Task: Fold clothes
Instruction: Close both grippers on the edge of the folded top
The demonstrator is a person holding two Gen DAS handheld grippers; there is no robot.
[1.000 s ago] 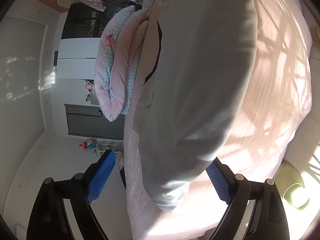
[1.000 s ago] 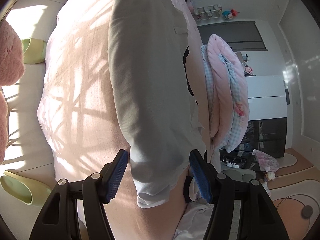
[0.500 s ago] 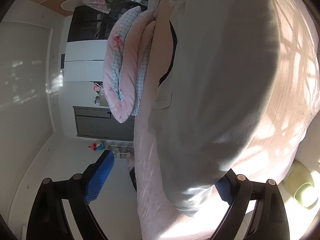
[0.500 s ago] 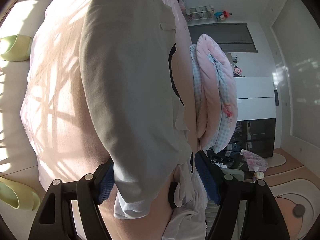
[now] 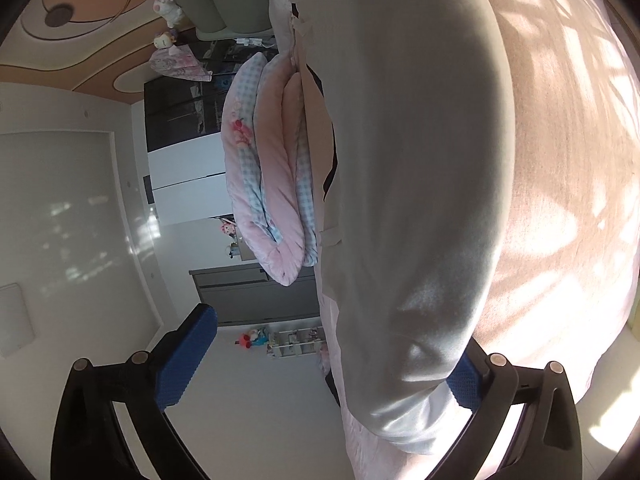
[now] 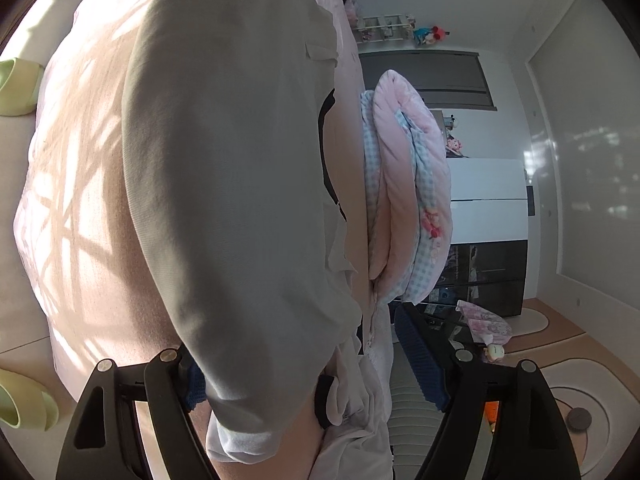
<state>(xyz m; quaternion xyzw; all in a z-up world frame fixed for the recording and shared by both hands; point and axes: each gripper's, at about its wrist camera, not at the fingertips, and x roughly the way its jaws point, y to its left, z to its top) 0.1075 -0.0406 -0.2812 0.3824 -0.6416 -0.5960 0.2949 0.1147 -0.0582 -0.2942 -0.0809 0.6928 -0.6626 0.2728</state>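
We straddle the pale grey cotton garment (image 5: 420,184) on the pink bed (image 5: 568,184) | left gripper (image 5: 328,364) and right gripper (image 6: 308,376) jaws opening, gripping nothing, freeing its ends to lie flat

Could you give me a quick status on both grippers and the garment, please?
Left gripper and right gripper opening, pads clear. Grey garment between both, lying on the bed. Nothing in the way.

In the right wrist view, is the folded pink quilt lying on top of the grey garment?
No, the quilt sits beside the grey garment, with pink sheet between them.
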